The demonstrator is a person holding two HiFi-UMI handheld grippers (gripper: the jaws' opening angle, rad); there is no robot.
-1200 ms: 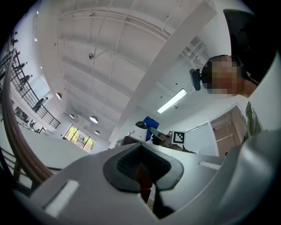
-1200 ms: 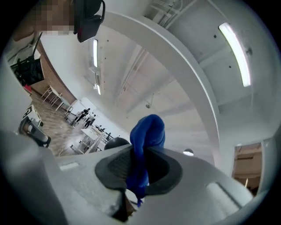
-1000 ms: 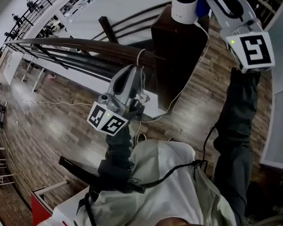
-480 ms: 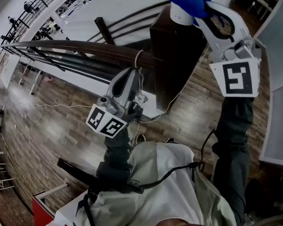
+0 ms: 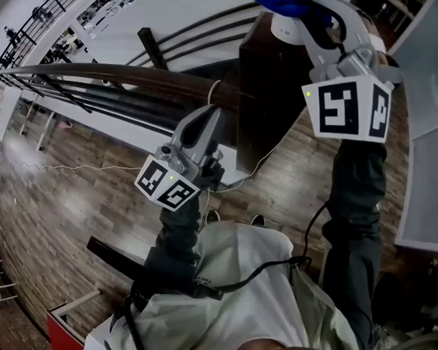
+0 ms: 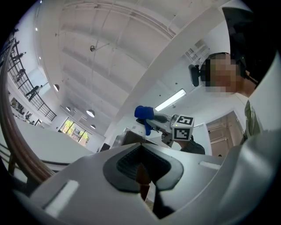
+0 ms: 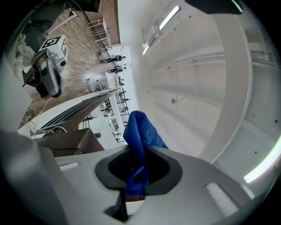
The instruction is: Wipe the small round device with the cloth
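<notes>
Right hand-held gripper (image 7: 131, 184) clamped on blue cloth (image 7: 139, 132), held over small white round device (image 5: 284, 29) atop dark wooden stand (image 5: 273, 90); cloth bunched at jaw tips, likely for pressing onto device top. Left hand-held gripper (image 6: 142, 178) jaws together, empty, low beside stand, apparently idle. Marker cubes (image 5: 344, 110) carry square codes only; no brand legible

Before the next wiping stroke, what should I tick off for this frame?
1. Cloth gripped: ok; right gripper is shut on the blue cloth.
2. Cloth at the small round device: ok; it overlaps the device's top in the head view.
3. Cloth touching the device: cannot tell.
4. Left gripper out of the way: ok; shut, empty, apart from the device.
5. Device steady on the dark cabinet: cannot tell.
</notes>
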